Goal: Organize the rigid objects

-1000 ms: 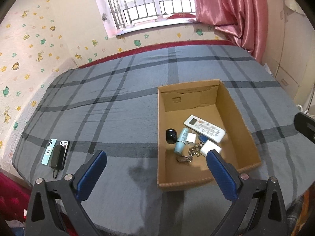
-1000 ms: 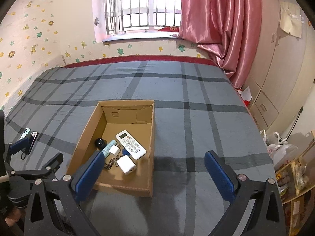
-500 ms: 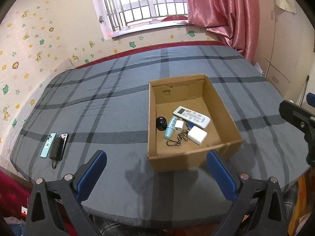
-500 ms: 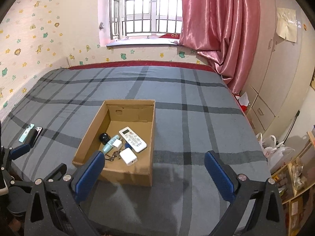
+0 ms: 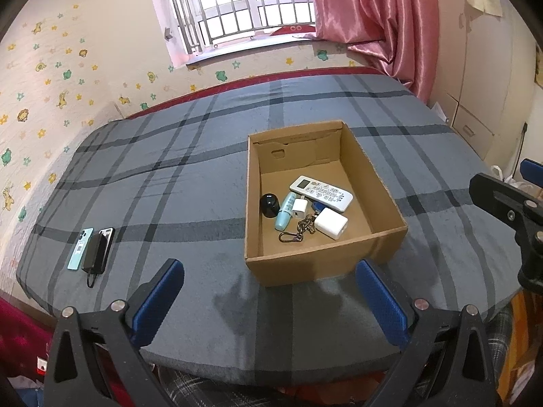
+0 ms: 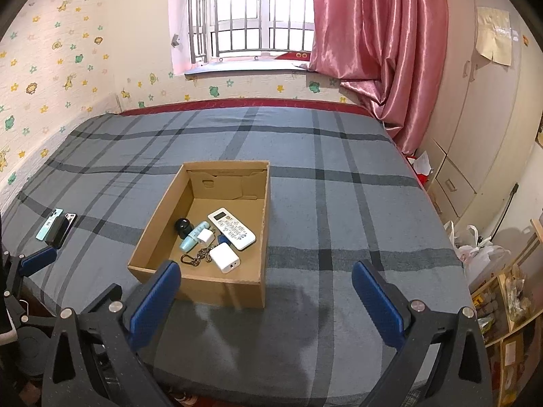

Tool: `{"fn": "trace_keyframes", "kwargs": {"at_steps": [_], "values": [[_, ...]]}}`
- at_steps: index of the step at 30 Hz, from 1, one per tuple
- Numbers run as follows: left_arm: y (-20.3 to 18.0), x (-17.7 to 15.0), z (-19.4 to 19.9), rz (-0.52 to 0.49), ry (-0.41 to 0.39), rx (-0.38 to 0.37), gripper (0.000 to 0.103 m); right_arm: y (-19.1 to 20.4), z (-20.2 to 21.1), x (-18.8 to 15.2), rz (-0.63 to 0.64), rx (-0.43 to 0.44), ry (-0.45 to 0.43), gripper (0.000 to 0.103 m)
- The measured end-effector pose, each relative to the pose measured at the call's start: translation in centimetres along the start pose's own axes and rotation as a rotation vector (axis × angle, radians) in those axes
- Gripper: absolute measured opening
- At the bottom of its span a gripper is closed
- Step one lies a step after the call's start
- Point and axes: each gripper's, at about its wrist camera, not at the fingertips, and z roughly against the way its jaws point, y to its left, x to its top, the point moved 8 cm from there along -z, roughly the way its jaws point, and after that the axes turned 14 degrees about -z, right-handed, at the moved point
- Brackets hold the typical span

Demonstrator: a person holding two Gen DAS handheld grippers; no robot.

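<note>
Both tools gape wide and hold nothing: the left tool (image 5: 269, 296) and right tool (image 6: 266, 300) hover over the bed's (image 6: 339, 203) near edge. The box (image 5: 390, 217) holds a remote (image 5: 320, 192), charger (image 5: 331, 223) and keychain (image 5: 298, 230); 2 phones (image 5: 90, 247) lie far left.

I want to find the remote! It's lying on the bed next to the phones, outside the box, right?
Not quite: the white remote lies inside the cardboard box, as the left wrist view shows. The phones are on the bed, outside the box.

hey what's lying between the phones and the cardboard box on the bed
Nothing: between the phones and the cardboard box is only bare plaid blanket, shown in both views.
</note>
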Motion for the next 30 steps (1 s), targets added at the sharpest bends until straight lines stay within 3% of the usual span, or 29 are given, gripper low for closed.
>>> {"fn": "trace_keyframes", "kwargs": {"at_steps": [30], "values": [[-0.72,0.32,0.60,-0.017,-0.023,-0.010,0.103,-0.06,0.42,0.02,0.000,-0.003,-0.002,0.103]]}}
